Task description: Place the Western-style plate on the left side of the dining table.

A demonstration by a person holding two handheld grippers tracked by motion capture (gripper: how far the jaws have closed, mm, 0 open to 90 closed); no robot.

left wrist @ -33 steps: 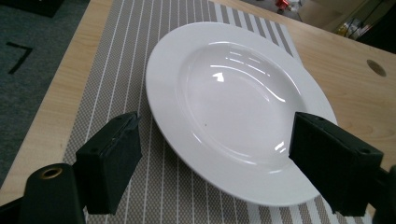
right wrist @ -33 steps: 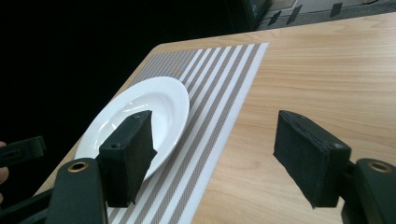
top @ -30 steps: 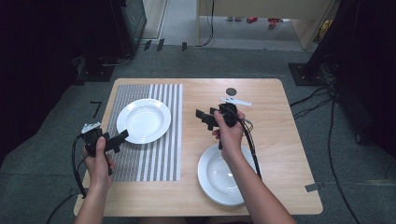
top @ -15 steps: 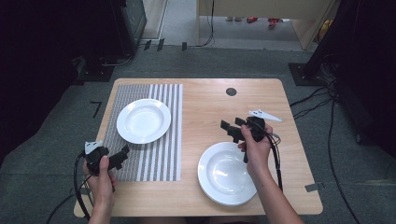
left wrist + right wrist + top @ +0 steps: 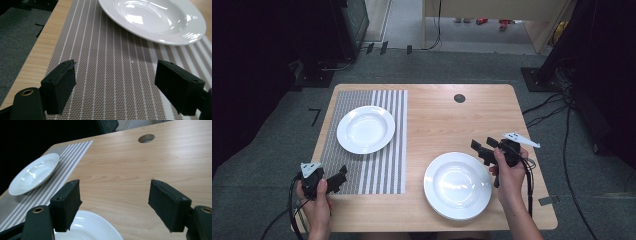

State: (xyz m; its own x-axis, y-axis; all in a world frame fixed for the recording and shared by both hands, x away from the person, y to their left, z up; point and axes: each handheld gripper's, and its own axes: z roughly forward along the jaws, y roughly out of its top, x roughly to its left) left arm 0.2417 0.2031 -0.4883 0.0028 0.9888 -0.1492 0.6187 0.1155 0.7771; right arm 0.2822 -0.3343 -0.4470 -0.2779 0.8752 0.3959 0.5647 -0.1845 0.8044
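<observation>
I work at a light wooden table with rounded corners [image 5: 437, 115]. Towards its far edge sits a small dark round hole [image 5: 459, 98], set into bare wood well apart from everything else. Under the table spreads a grey carpet floor [image 5: 272, 150]. To my left a black L-shaped tape mark [image 5: 315, 116] lies on it just beside the table. On my right, loose black cables [image 5: 547, 102] trail over the carpet, and a small grey strip of tape [image 5: 546, 200] lies near the table's corner. Beyond the far edge stands pale wooden furniture [image 5: 492, 7], with a dark cabinet [image 5: 349, 20] to its left.
</observation>
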